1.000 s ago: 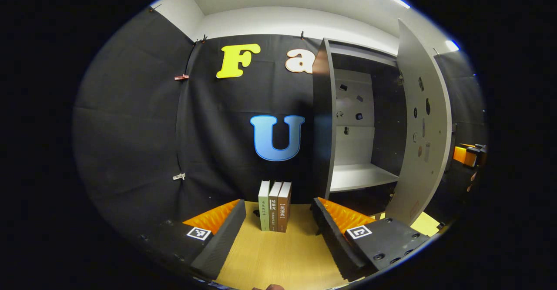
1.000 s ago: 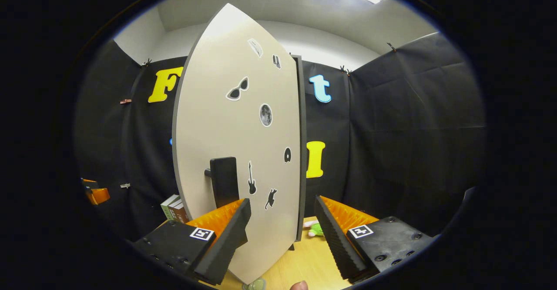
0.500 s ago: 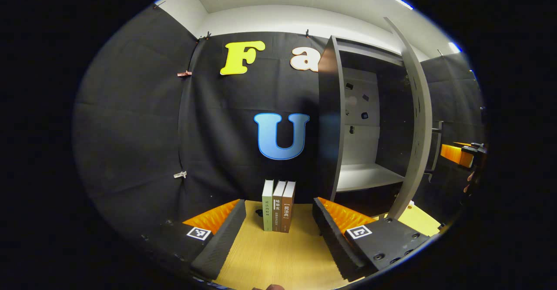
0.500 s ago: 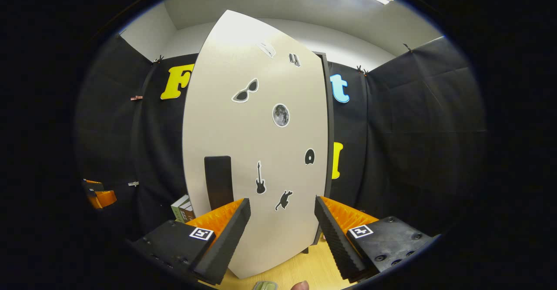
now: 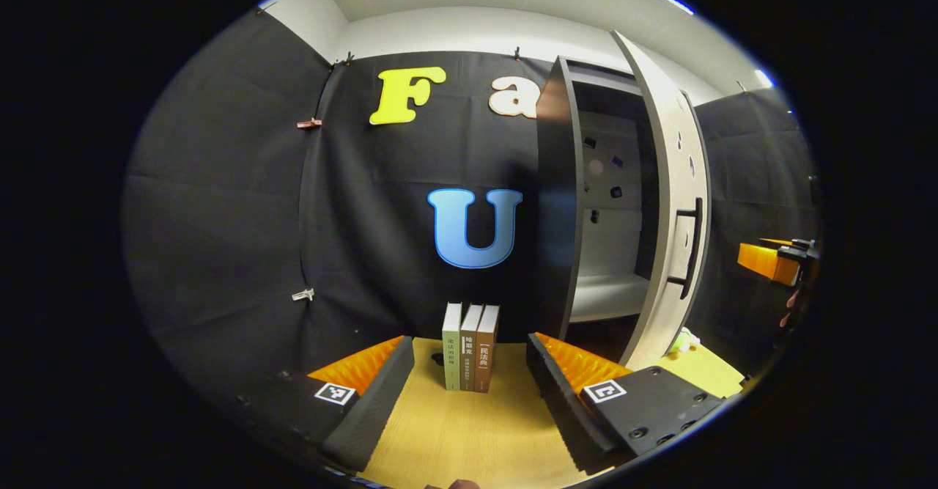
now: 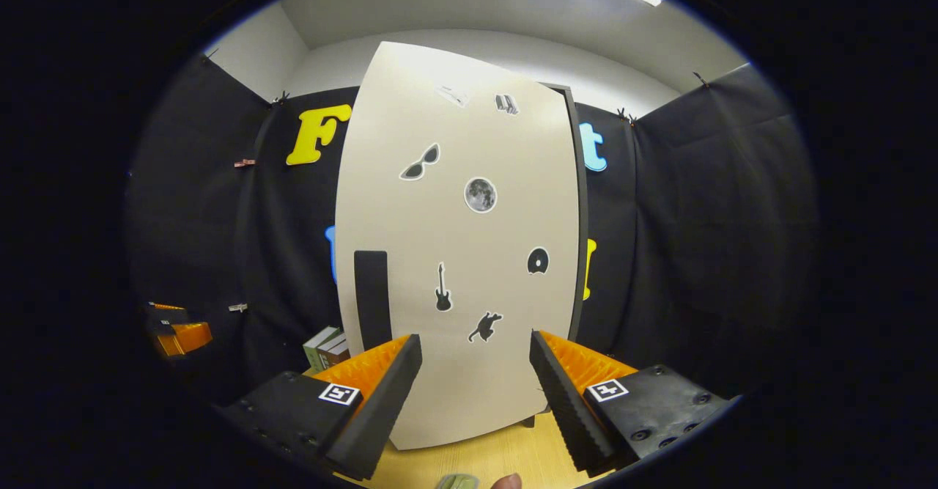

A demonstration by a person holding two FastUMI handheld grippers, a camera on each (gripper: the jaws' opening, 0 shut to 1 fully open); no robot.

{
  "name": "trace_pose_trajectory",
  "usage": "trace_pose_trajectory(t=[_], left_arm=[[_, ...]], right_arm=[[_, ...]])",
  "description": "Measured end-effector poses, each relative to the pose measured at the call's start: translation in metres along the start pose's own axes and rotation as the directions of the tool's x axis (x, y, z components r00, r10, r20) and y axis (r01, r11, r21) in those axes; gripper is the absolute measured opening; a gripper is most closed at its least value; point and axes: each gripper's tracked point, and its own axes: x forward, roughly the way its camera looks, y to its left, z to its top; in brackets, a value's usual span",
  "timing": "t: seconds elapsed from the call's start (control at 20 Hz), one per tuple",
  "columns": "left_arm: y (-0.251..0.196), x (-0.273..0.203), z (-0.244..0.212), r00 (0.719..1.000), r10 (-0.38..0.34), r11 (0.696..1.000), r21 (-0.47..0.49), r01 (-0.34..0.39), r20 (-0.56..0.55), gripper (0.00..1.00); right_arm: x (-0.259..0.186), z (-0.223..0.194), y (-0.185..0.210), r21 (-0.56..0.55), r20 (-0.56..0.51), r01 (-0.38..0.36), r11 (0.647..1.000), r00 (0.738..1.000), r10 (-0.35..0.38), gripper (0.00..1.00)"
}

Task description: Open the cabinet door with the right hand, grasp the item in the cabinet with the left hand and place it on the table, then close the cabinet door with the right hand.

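The tall cabinet (image 5: 557, 196) stands at the right of the left gripper view, its pale door (image 5: 670, 203) ajar and a bare white shelf (image 5: 608, 298) showing through the gap. A small green and white soft toy (image 5: 685, 341) lies on the table by the door's lower edge. My left gripper (image 5: 470, 350) is open above the tabletop and holds nothing. In the right gripper view, the door (image 6: 469, 254) with its stickers faces me, its black handle (image 6: 371, 298) at the left. My right gripper (image 6: 476, 342) is open just before the door's lower part, touching nothing I can make out.
Three books (image 5: 470, 346) stand upright on the wooden table (image 5: 469, 438) beyond my left fingers, also seen as books (image 6: 326, 346) left of the door. The right gripper (image 5: 766, 262) appears far right; the left gripper (image 6: 176, 335) appears far left.
The door has swung from wide open to nearly shut, narrowing the gap over the shelf. My right gripper followed its outer face. The left gripper has stayed put.
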Motion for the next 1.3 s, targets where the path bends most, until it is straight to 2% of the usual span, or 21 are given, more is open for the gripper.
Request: trace_pose_trajectory(t=[1.3], left_arm=[[-0.046, -0.034, 0.008, 1.0, -0.025, 0.999, 0.022, 0.025, 0.01, 0.97]], right_arm=[[-0.033, 0.004, -0.032, 0.014, -0.003, 0.006, 1.0, 1.0, -0.006, 0.96]])
